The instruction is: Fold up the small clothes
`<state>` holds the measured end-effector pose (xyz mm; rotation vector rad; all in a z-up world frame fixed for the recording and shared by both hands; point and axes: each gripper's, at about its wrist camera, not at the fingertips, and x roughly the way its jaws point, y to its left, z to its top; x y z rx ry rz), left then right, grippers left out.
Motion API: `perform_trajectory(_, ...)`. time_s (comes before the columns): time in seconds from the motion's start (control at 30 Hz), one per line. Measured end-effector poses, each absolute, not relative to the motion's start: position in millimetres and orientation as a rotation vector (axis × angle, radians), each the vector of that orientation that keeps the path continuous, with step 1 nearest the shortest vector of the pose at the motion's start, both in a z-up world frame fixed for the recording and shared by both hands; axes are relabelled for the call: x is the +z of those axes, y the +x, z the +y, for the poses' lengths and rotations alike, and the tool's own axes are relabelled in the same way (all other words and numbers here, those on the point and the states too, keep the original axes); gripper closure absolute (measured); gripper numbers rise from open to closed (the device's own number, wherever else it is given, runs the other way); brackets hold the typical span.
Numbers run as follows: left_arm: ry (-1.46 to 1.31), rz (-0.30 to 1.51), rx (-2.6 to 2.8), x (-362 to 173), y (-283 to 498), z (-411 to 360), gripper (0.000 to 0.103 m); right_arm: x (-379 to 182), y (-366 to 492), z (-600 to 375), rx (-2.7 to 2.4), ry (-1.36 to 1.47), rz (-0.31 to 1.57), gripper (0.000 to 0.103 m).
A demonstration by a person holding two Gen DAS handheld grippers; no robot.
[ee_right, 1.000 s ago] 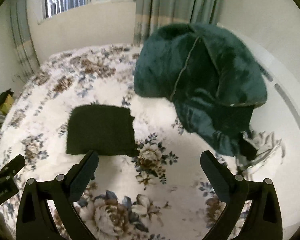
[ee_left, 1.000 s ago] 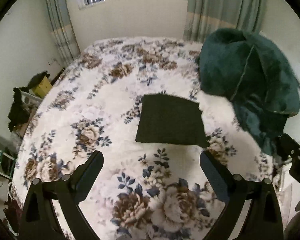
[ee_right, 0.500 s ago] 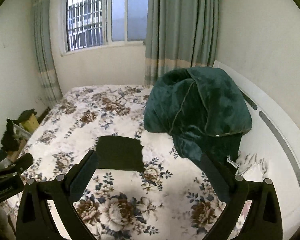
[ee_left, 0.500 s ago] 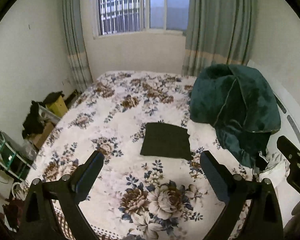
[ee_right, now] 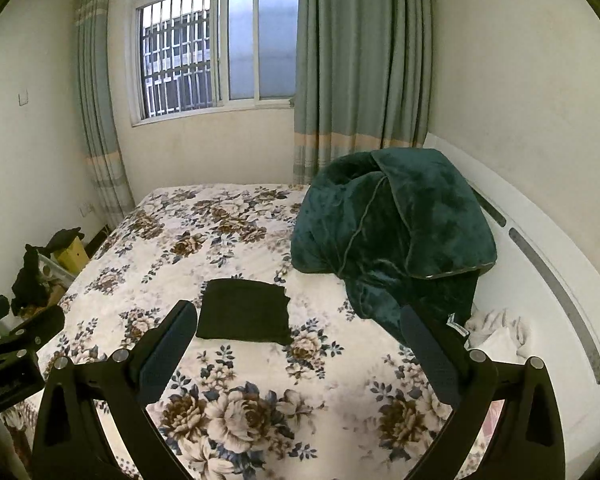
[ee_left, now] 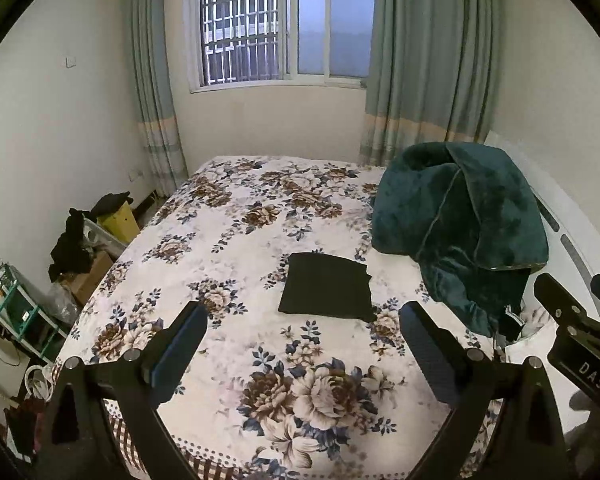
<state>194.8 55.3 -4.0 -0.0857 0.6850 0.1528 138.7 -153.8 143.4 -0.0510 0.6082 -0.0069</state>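
A small dark garment lies folded into a flat rectangle on the floral bed cover; it also shows in the right wrist view. My left gripper is open and empty, held well back from the garment above the bed's near end. My right gripper is open and empty too, at a similar distance. The right gripper's body shows at the right edge of the left wrist view. The left gripper's body shows at the left edge of the right wrist view.
A bulky dark green blanket is heaped at the bed's right side by the white headboard. Boxes and dark clothes and a rack crowd the floor left of the bed. A window with curtains is behind.
Both grippers have pulled back and up from the bed, so the folded garment looks smaller and the whole room shows. The garment has not moved. Both stayed open.
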Motion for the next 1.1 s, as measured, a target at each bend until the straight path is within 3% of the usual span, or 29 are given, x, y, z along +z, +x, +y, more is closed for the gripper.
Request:
perform_trajectory(0.13,-0.077,0.689,0.156,-2,189,52,0.000,145,134,-159,-0.009,-0.052,0.610,0.000)
perform_trajectory(1.1,-0.076,0.682,0.169,2,185,53,0.000,149,150,-166,0.042,-0.076,0.610,0.000)
